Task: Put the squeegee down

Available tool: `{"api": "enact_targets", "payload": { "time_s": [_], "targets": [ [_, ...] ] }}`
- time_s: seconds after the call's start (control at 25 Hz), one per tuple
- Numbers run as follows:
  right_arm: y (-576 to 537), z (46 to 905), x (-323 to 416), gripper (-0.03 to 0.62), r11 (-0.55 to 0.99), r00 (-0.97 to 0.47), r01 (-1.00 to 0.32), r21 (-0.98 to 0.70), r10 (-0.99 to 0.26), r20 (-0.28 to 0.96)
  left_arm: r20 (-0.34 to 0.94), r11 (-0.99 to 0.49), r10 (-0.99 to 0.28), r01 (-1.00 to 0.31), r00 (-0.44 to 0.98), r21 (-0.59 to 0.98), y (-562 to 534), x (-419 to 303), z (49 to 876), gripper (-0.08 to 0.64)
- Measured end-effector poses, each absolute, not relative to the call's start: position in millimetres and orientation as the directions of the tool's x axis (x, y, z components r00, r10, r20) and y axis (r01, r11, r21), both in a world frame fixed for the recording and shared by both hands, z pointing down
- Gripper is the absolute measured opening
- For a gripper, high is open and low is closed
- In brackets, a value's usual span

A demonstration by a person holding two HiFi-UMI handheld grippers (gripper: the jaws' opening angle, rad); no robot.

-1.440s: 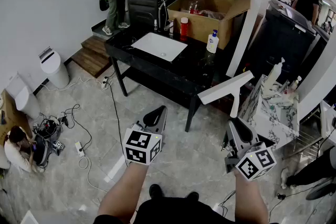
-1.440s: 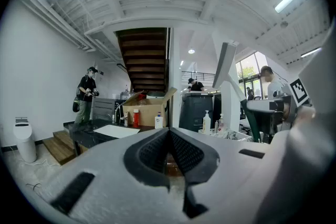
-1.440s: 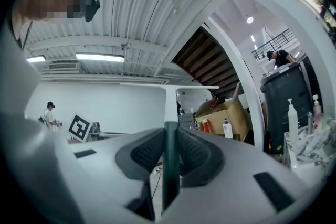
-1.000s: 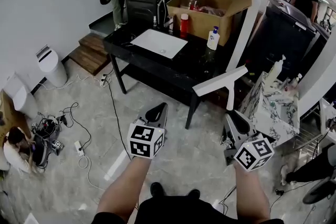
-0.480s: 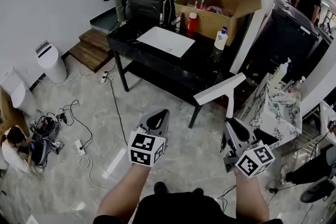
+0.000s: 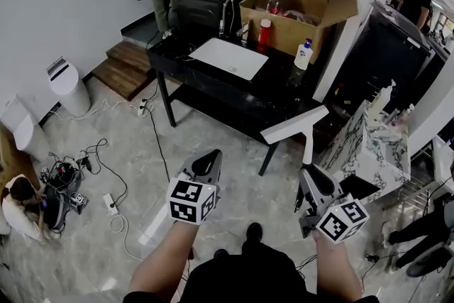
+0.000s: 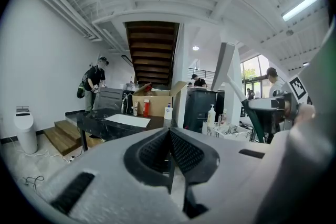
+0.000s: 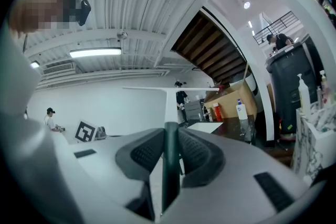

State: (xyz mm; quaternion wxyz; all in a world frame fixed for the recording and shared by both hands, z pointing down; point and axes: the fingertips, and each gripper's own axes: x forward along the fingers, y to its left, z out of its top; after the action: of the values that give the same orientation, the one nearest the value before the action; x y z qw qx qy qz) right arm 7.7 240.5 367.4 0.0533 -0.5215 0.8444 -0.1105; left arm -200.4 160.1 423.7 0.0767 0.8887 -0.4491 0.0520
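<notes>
The black table [image 6: 213, 90] has come a little nearer; my right gripper [image 6: 307, 171] still clamps the squeegee [image 6: 294, 125] upright, left gripper [image 6: 206, 162] closed on nothing. Set-down remains.

Readable text: I find none in any view.
Marker cube [image 6: 191, 201] on left gripper [image 6: 211, 155]: black-and-white square patterns, not letters or numbers.
Second marker cube [image 6: 342, 218] on right gripper [image 6: 306, 169]: the same kind of patterns.
Pump bottle [image 6: 303, 54] on black table [image 6: 213, 90]: label too small for me to read.
Red bottle [image 6: 264, 32]: print too small to read.
Cardboard box [image 6: 287, 28]: I can read nothing on its sides.
</notes>
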Motion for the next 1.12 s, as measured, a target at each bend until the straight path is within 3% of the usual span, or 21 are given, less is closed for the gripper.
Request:
{"api": "enact_targets", "payload": {
  "time_s": [1.12],
  "targets": [
    [50.2,400.6,139.8,0.091,0.381,-0.421,-0.854,-0.354,-0.906,0.041,0.288,-0.617,-0.739,-0.783,0.610,0.077,-21.7,-75.3,454.9,0.009]
  ]
}}
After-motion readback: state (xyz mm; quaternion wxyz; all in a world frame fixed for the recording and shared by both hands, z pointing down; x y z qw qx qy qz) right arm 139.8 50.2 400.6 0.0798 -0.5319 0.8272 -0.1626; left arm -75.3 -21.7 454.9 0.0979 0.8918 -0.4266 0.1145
